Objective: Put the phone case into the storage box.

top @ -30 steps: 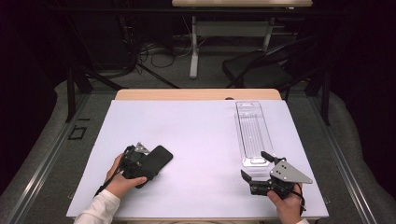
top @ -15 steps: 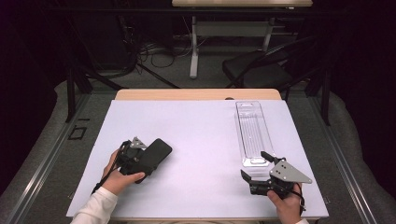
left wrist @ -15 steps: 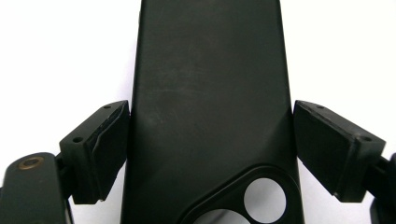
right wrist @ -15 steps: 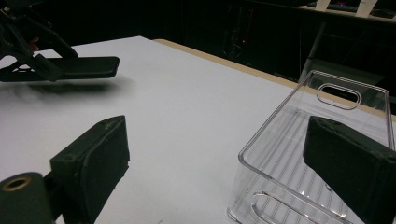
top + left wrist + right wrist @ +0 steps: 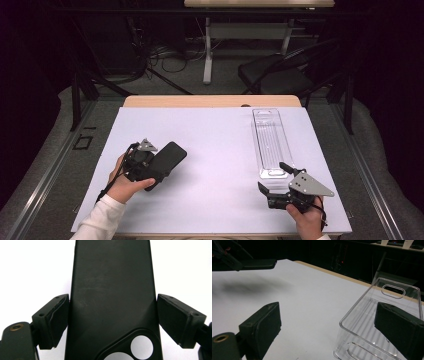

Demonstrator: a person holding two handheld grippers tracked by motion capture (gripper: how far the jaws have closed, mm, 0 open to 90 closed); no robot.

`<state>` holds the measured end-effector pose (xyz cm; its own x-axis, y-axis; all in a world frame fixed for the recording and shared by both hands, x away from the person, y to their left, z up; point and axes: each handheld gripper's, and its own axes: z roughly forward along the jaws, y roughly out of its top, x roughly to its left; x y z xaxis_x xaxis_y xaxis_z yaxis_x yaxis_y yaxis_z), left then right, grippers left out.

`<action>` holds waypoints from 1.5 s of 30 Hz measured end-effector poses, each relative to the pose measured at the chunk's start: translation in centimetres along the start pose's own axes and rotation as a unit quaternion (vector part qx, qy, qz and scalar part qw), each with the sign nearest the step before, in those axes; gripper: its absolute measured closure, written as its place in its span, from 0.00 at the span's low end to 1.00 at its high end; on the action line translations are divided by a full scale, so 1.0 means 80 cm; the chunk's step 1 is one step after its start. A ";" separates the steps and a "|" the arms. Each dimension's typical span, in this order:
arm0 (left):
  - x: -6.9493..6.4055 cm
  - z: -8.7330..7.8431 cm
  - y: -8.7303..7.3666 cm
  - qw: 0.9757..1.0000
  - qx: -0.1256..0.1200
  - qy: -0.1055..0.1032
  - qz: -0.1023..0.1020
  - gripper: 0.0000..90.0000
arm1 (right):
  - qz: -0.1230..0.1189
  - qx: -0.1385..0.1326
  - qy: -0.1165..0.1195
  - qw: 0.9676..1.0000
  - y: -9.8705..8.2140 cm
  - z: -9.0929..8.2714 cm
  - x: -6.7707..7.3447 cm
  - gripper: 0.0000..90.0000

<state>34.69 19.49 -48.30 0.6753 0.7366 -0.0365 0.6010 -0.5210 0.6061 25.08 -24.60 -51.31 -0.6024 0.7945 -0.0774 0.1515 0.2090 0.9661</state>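
A black phone case (image 5: 168,157) with a camera cutout hangs a little above the white table sheet (image 5: 220,145), its shadow below it. My left gripper (image 5: 154,168) is shut on it, and in the left gripper view both pads press the sides of the case (image 5: 110,295) near its cutout end. A clear plastic package shell (image 5: 271,142) lies lengthwise at the right of the sheet. My right gripper (image 5: 273,178) rests open at the shell's near end, with one jaw in front of the shell (image 5: 387,315) and nothing gripped.
The sheet covers a wooden table (image 5: 210,101) whose far edge shows. Beyond it, in the dark, stand a chair (image 5: 280,77), a table leg and cables on the floor. Metal rails run along both sides of the table.
My left gripper has lifted the phone case off the sheet and carried it slightly away from the person. The right gripper and the clear shell have not moved.
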 end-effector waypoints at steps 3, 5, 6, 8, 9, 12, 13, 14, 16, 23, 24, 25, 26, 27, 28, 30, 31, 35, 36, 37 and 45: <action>-0.002 -0.003 0.008 1.000 0.001 -0.002 0.005 0.16 | 0.000 -0.001 0.000 1.000 0.000 0.001 0.000 0.07; -0.005 -0.006 0.016 1.000 0.005 -0.005 0.010 0.16 | 0.000 -0.001 0.000 1.000 0.000 0.001 0.000 0.07; -0.006 -0.006 0.019 1.000 0.008 -0.006 0.013 0.16 | -0.001 -0.001 0.000 1.000 0.000 0.001 0.000 0.07; -0.008 -0.006 0.023 1.000 0.009 -0.008 0.015 0.16 | -0.001 0.002 0.000 1.000 0.000 0.000 0.000 0.07; -0.011 -0.005 0.029 1.000 0.011 -0.011 0.020 0.16 | -0.001 0.002 0.000 1.000 0.000 0.001 0.000 0.07; -0.018 -0.002 0.040 0.999 0.015 -0.017 0.030 0.16 | -0.002 0.000 0.000 1.000 0.000 0.001 0.000 0.07; -0.020 -0.001 0.043 0.999 0.017 -0.019 0.033 0.16 | -0.002 0.001 0.000 1.000 0.000 0.001 0.000 0.07; -0.023 0.001 0.047 0.999 0.018 -0.020 0.037 0.16 | -0.002 0.001 0.000 1.000 0.000 0.001 0.000 0.07; -0.025 0.003 0.050 0.999 0.020 -0.026 0.041 0.16 | -0.001 0.002 0.000 1.000 0.000 0.000 0.000 0.07; -0.052 0.018 0.074 0.996 0.023 -0.048 0.068 0.16 | 0.000 -0.001 0.002 1.000 -0.001 0.001 0.000 0.07; -0.055 0.019 0.077 0.996 0.023 -0.051 0.072 0.16 | -0.001 0.002 0.001 1.000 0.000 0.000 0.000 0.07; -0.058 0.021 0.079 0.995 0.023 -0.053 0.077 0.16 | 0.000 0.003 0.001 1.000 0.000 0.000 0.000 0.07; -0.058 0.021 0.079 0.995 0.023 -0.053 0.077 0.16 | 0.000 0.003 0.001 1.000 0.000 0.000 0.000 0.07; -0.061 0.022 0.082 0.995 0.024 -0.056 0.082 0.16 | 0.000 0.003 0.001 1.000 0.000 0.000 0.000 0.07; -0.068 0.024 0.087 0.994 0.023 -0.059 0.088 0.16 | 0.000 0.002 0.001 1.000 0.000 0.000 0.000 0.07; -0.074 0.026 0.091 0.993 0.024 -0.065 0.093 0.16 | 0.000 0.001 0.001 1.000 0.000 0.000 0.000 0.07; -0.074 0.026 0.091 0.993 0.024 -0.065 0.093 0.16 | 0.000 0.001 0.001 1.000 0.000 0.000 0.000 0.07; -0.083 0.029 0.099 0.992 0.022 -0.073 0.102 0.16 | 0.000 0.004 0.001 1.000 0.000 0.000 0.000 0.07; -0.085 0.030 0.100 0.992 0.022 -0.074 0.104 0.16 | 0.000 0.003 0.001 1.000 -0.001 0.000 0.000 0.07; -0.090 0.032 0.104 0.991 0.021 -0.077 0.107 0.16 | -0.001 0.004 0.001 1.000 -0.001 0.001 0.000 0.07; -0.102 0.033 0.115 0.989 0.018 -0.085 0.122 0.16 | -0.002 0.005 0.000 1.000 -0.001 0.001 0.000 0.07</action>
<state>35.84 7.53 -44.51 0.8623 0.5057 -0.0272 0.4242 -0.6920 0.5841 25.14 -24.58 -51.39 -0.6036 0.7931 -0.0815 0.1567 0.2182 0.9633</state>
